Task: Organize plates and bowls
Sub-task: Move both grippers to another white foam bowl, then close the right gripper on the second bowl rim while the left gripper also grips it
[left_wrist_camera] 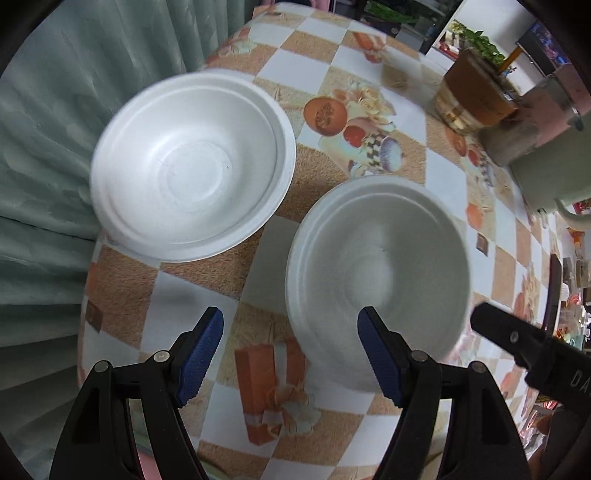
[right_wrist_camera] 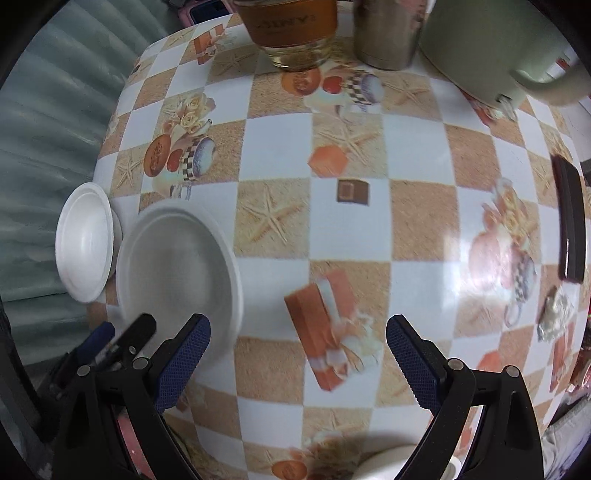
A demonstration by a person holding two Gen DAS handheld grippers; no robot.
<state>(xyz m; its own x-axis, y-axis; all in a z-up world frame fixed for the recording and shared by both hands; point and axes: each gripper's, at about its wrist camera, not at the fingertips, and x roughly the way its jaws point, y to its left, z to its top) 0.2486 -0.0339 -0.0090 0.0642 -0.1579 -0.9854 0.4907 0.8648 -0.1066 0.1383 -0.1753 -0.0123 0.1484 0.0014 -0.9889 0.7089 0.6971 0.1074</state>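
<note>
Two white foam bowls stand on the checked tablecloth (left_wrist_camera: 258, 273). The far bowl (left_wrist_camera: 192, 166) sits at the table's left edge and shows a double rim, as if two are nested. The near bowl (left_wrist_camera: 376, 280) is blurred. My left gripper (left_wrist_camera: 291, 350) hangs open above that bowl's near-left rim, with one blue pad over the bowl and nothing pressed. In the right wrist view the same bowls lie at the left, near bowl (right_wrist_camera: 177, 266) and far bowl (right_wrist_camera: 86, 243). My right gripper (right_wrist_camera: 299, 362) is open over bare cloth, to the right of the near bowl.
A brown-sleeved drink cup (right_wrist_camera: 291, 29), a steel cup (right_wrist_camera: 388, 33) and a pale green jug (right_wrist_camera: 491, 44) stand at the table's far side. A dark flat object (right_wrist_camera: 570, 218) lies at the right edge. A green curtain (left_wrist_camera: 44, 147) hangs beyond the left edge. A white rim (right_wrist_camera: 391, 461) shows at the bottom.
</note>
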